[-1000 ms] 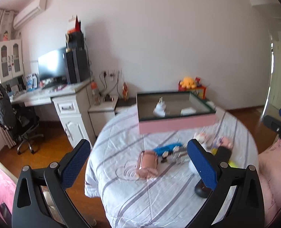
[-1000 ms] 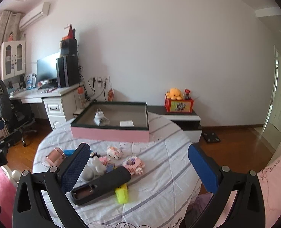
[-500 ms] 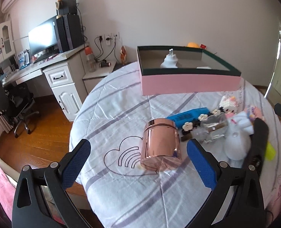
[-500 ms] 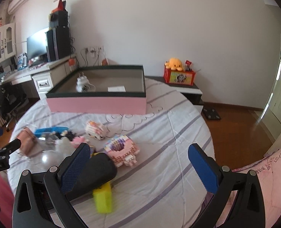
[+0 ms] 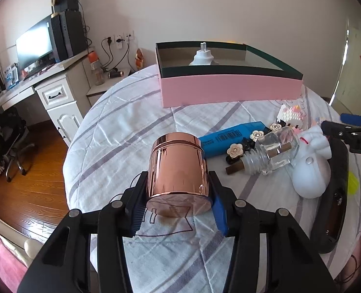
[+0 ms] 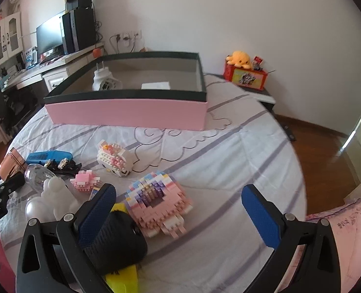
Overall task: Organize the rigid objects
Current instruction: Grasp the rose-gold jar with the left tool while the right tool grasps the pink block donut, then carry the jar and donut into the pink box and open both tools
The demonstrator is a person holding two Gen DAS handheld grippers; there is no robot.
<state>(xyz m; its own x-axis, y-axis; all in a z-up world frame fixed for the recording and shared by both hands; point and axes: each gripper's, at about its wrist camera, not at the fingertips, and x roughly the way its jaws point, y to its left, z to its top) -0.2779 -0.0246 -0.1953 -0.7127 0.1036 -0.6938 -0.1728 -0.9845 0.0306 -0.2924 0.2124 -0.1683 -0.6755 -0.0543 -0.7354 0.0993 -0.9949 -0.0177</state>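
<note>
My left gripper (image 5: 178,205) is shut on a rose-gold metal tin (image 5: 178,171) that lies on its side on the round bed-table. The tin also shows at the left edge of the right wrist view (image 6: 11,163). The pink box with a dark rim (image 5: 229,90) stands at the far side and holds a white plug (image 5: 202,57) and a small card (image 6: 155,85). My right gripper (image 6: 178,210) is open and empty, just above a pink block model (image 6: 156,202) and a black case (image 6: 117,241).
Loose items lie between the grippers: a blue pack (image 5: 231,136), flower hair clips (image 5: 236,150), a glass bottle (image 5: 273,153), a white figurine (image 5: 312,171), a white block model (image 6: 114,157), a small pink block piece (image 6: 85,180) and a yellow object (image 6: 122,278). A desk (image 5: 41,78) stands to the left.
My left gripper has moved forward and closed on the rose-gold tin. My right gripper has moved forward and down toward the pink block model, still open.
</note>
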